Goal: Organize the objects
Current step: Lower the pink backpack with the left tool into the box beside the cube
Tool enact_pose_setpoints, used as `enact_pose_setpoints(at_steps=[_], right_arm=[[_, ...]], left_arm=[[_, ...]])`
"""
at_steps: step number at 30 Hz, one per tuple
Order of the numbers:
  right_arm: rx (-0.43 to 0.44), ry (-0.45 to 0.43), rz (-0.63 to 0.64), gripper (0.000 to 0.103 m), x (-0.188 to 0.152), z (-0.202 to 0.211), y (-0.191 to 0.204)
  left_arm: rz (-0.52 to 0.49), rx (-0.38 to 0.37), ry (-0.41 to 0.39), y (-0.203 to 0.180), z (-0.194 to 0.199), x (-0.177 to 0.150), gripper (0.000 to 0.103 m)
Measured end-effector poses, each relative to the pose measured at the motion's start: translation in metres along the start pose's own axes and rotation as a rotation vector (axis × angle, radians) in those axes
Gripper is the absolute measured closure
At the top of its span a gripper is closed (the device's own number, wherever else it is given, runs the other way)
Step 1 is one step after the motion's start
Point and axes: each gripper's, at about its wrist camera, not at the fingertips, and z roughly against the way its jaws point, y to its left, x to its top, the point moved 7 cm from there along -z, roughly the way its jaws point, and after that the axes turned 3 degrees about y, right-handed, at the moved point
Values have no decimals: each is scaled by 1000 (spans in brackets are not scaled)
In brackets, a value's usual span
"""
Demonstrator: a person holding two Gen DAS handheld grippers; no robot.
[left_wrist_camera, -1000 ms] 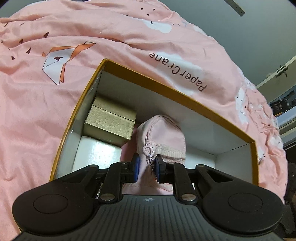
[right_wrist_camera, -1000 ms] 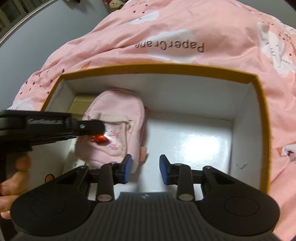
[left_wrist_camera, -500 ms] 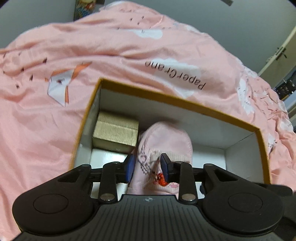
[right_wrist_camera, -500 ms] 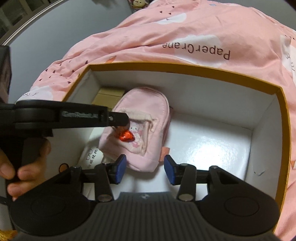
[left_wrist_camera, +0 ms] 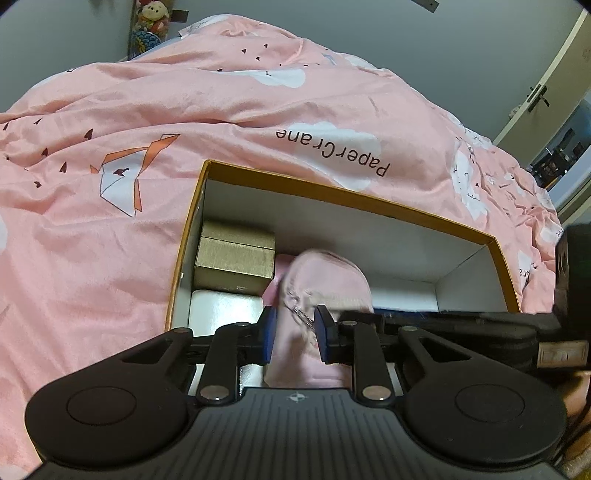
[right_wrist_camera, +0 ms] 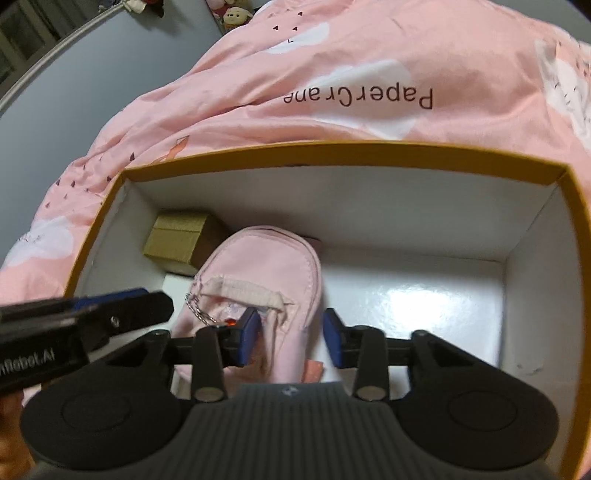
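A small pink backpack point(right_wrist_camera: 258, 273) lies in an open white box with an orange rim point(right_wrist_camera: 332, 151), next to a gold gift box point(right_wrist_camera: 177, 240). It also shows in the left wrist view point(left_wrist_camera: 325, 284), with the gold box point(left_wrist_camera: 234, 258) to its left. My left gripper point(left_wrist_camera: 295, 332) is open above the backpack's front, its keychain chain point(left_wrist_camera: 304, 315) between the fingers. My right gripper point(right_wrist_camera: 290, 338) is open with its fingers over the backpack's lower right side. A red charm point(right_wrist_camera: 231, 322) peeks out by the right gripper's left finger.
The box sits on a pink duvet point(left_wrist_camera: 110, 129) printed "PaperCrane". A white flat box point(left_wrist_camera: 221, 310) lies under the gold one. The box floor right of the backpack point(right_wrist_camera: 406, 306) is bare white. Plush toys point(left_wrist_camera: 151, 18) stand at the back wall; a door point(left_wrist_camera: 546, 92) is right.
My left gripper has let go of the backpack's zipper chain, opened, and drawn back. My right gripper has moved left over the backpack and opened wider.
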Motion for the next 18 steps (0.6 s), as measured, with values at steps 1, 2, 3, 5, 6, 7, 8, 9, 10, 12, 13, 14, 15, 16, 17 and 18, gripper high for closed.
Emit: enact_pose_setpoints(at_steps=[1,2,3,5,6,7,8,9,10,12,13,14,15,16,17,18], right_arm=[[1,-16,7,75,2,1,2],[-1,-34,16,76,6,2,5],[1,-41,21,78,8,2,7],[-7,-34,33,78,10,-2,11],[-12,-28,39,79,10,-6,11],[-14,-24,41,79,10,-9,10],[-11,-21,32,79,10,-11,8],[-6,-19,23,79,11,-12,7],[-2,-20,19,79,11,-11,6],[-3,-25,25,78,10,-10,7],[-3,-27,31,76,10,-8,7],[-3,-30,36,74,9,-7,8],[-5,-34,40,72,9,-6,9],[-8,-38,43,72,8,-5,9],[-13,-40,44,70,8,-4,9],[-18,-43,46,69,8,-2,8]], left_arm=[[-6,2,1,0,0,-1,78],[-13,6,-1,0,-1,-1,79],[-20,7,-2,-1,0,-2,79],[-29,7,4,-1,-2,-3,80],[-29,5,8,-1,-3,-3,81],[-29,3,12,-1,-5,-4,81],[-30,4,15,-2,-6,-5,81],[-31,7,15,-2,-8,-5,81],[-33,7,15,-2,-8,-6,81],[-32,4,16,-2,-9,-7,81],[-30,2,15,-2,-8,-7,81],[-28,-1,11,-3,-7,-7,81],[-27,-3,6,-2,-5,-6,81],[-26,-2,1,-2,-4,-6,81],[-24,1,-5,-2,-2,-5,81],[-24,3,-10,-2,0,-5,81]])
